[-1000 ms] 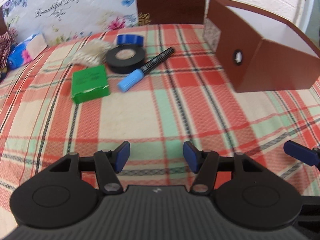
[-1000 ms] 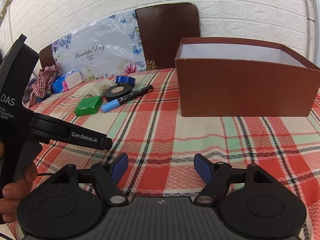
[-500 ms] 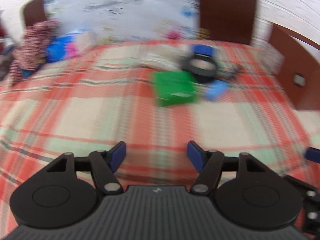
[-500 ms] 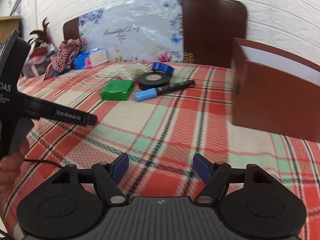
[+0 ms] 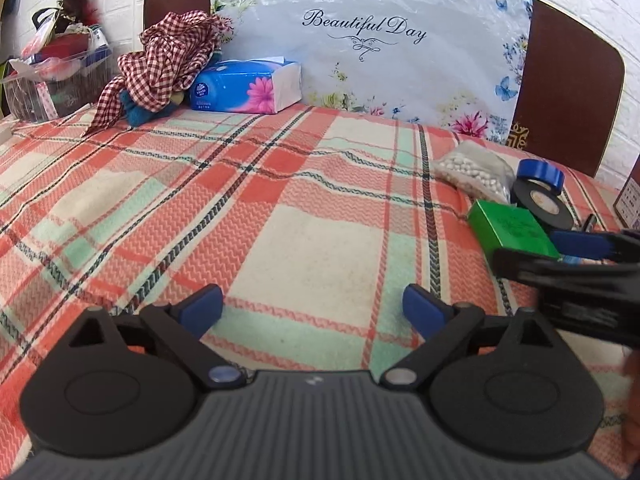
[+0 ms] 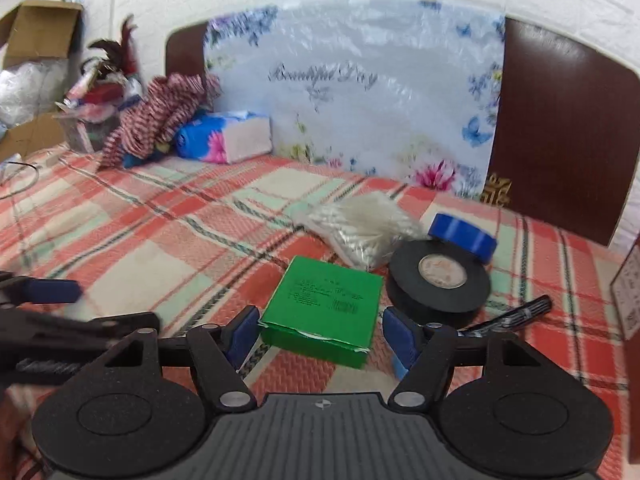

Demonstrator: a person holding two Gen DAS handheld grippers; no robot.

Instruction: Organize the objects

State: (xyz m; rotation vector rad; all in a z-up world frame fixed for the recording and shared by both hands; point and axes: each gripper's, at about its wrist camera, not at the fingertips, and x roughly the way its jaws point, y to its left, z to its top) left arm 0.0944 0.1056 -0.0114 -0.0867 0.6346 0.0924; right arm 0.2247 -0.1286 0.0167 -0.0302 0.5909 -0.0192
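A green box (image 6: 328,304) lies on the plaid cloth, with my open right gripper (image 6: 322,334) straddling its near end, one pad on each side, not closed on it. Behind it lie a black tape roll (image 6: 440,280), a blue tape roll (image 6: 462,236), a clear bag of white beads (image 6: 360,228) and a black marker (image 6: 516,314) with its blue cap partly hidden by my right pad. My left gripper (image 5: 312,306) is open and empty over bare cloth, left of the green box (image 5: 510,232). The right gripper shows in the left wrist view (image 5: 580,248).
A brown box edge (image 6: 628,300) stands at the far right. A blue tissue pack (image 5: 244,86), a checked cloth (image 5: 164,60) and a flowered board (image 5: 368,52) line the back. A clear bin of clutter (image 5: 48,80) sits at back left.
My right gripper has moved forward and left to the green box, pads now on either side of it. My left gripper has swung left, away from the objects.
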